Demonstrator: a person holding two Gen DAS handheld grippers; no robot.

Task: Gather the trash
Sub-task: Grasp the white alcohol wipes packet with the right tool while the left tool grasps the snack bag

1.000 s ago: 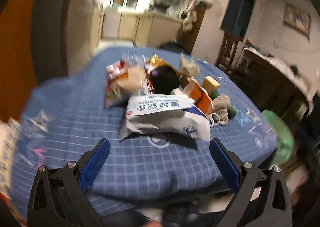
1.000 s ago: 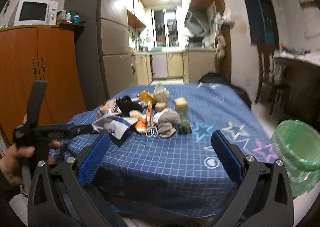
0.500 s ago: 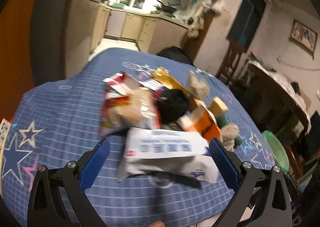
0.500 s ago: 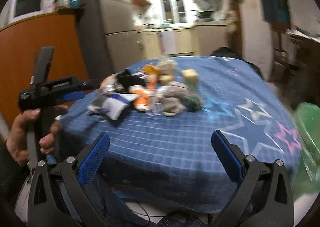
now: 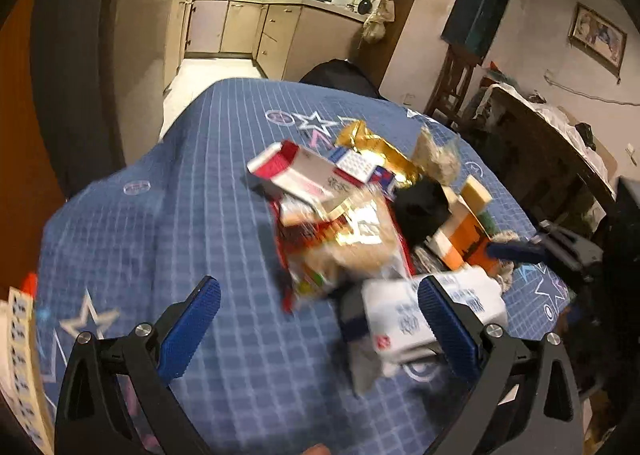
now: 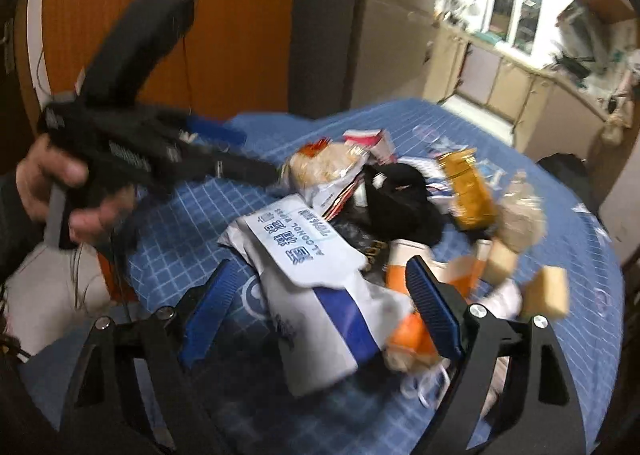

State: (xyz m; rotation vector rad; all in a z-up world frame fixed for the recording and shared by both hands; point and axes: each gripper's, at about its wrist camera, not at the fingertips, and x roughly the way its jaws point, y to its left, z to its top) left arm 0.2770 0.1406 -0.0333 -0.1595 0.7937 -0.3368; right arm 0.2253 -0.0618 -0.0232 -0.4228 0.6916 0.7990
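A heap of trash lies on the blue checked tablecloth (image 5: 168, 223). My left gripper (image 5: 316, 307) is open just above the near side of the heap. A clear snack bag with red print (image 5: 344, 251) lies ahead between its fingers, and a white wipes pack (image 5: 432, 311) sits by its right finger. My right gripper (image 6: 320, 295) straddles that white wipes pack (image 6: 316, 275). Its jaws are closing, and the pads do not visibly press on the pack. The left gripper (image 6: 256, 157), held by a hand (image 6: 52, 183), reaches toward the snack bag (image 6: 324, 163).
The heap also holds a red-and-white carton (image 5: 304, 171), a gold wrapper (image 5: 380, 151), a black item (image 5: 424, 207), an orange-and-white carton (image 5: 464, 231) and a yellow block (image 5: 476, 191). An orange wooden cabinet (image 6: 180, 15) stands at the left. A cluttered side table (image 5: 552, 143) stands at the right.
Both grippers have moved in over the heap. The right one swung left, rolled, and came down around the wipes pack with its jaws narrower. The left one shifted toward the snack bag.
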